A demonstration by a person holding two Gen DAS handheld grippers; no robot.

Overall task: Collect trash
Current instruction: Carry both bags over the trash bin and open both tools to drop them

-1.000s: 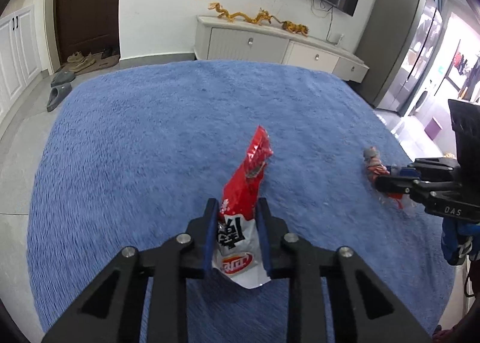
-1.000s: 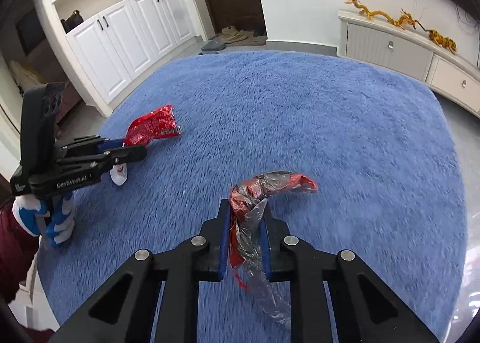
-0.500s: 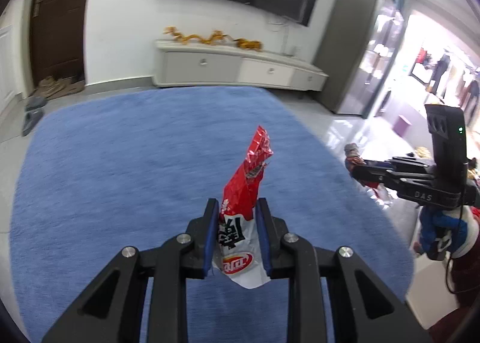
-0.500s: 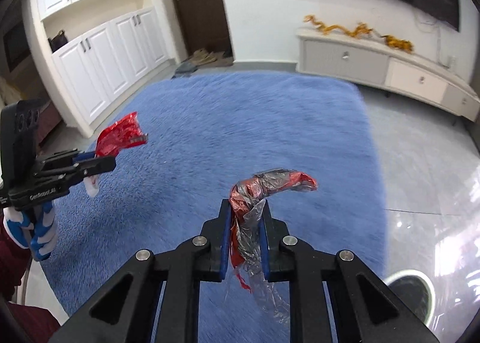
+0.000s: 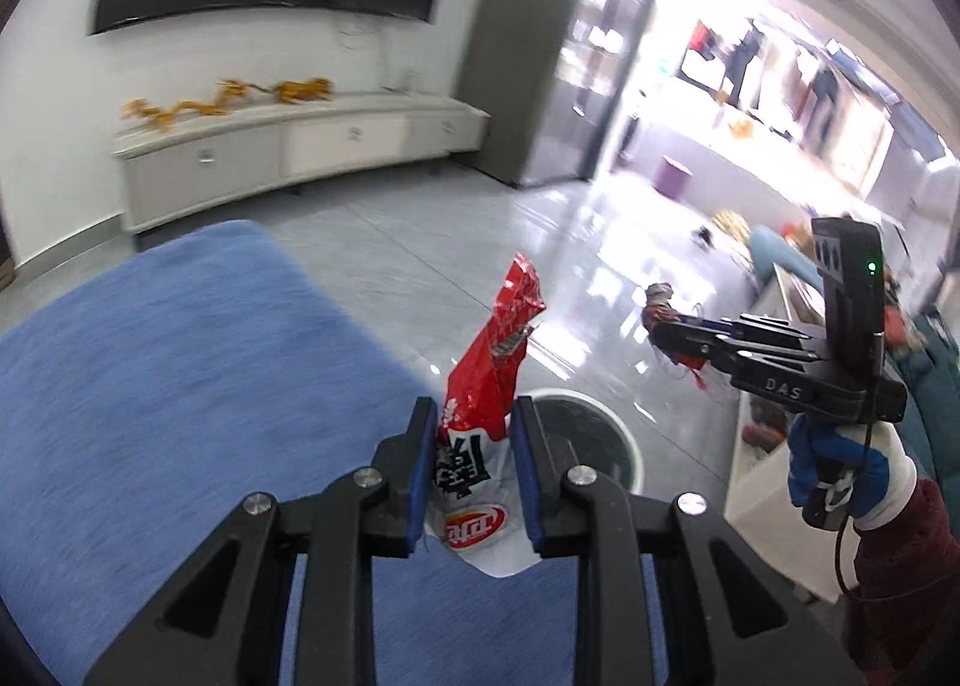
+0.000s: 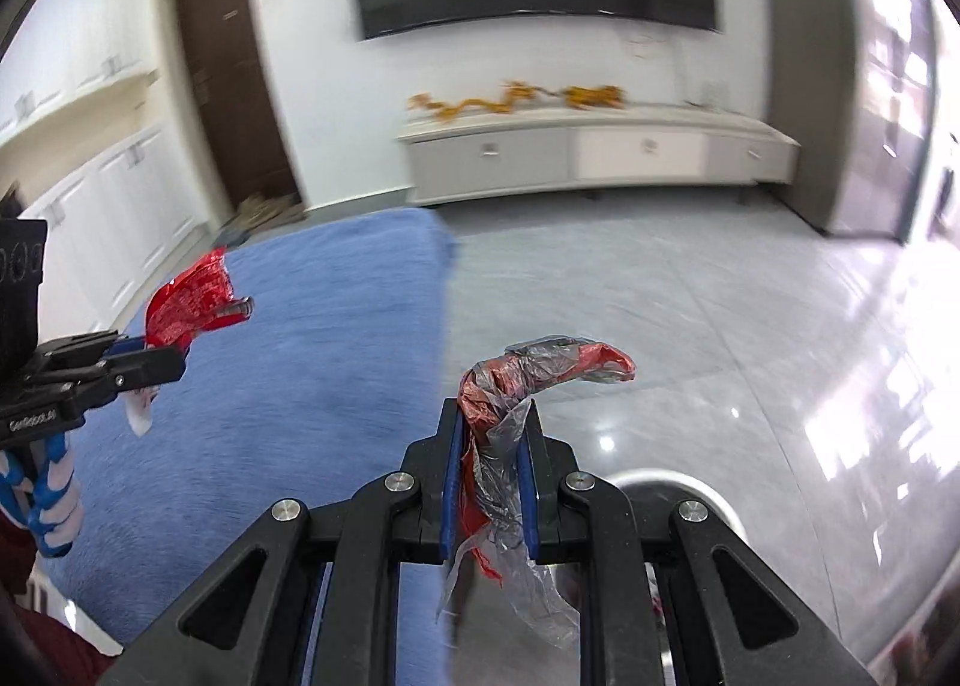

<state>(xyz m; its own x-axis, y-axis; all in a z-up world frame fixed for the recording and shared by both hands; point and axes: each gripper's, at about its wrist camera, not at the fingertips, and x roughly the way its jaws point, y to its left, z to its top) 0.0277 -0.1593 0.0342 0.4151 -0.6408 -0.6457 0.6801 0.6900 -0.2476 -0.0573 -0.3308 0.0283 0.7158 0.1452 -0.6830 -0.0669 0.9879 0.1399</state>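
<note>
Both views are swinging off the blue shag rug (image 5: 180, 386) toward the round white-rimmed bin (image 5: 600, 434) at one o'clock, the left gripper (image 5: 474, 470) clamping the crumpled red-and-white snack bag (image 5: 486, 386) and the right gripper (image 6: 489, 482) pinching the twisted red-and-clear plastic wrapper (image 6: 516, 386), so disposal is nearing.

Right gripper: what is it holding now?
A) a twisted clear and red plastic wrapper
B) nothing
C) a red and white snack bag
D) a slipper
A: in the right wrist view the right gripper is shut on a twisted clear and red plastic wrapper; the snack bag is in the left gripper.
</note>
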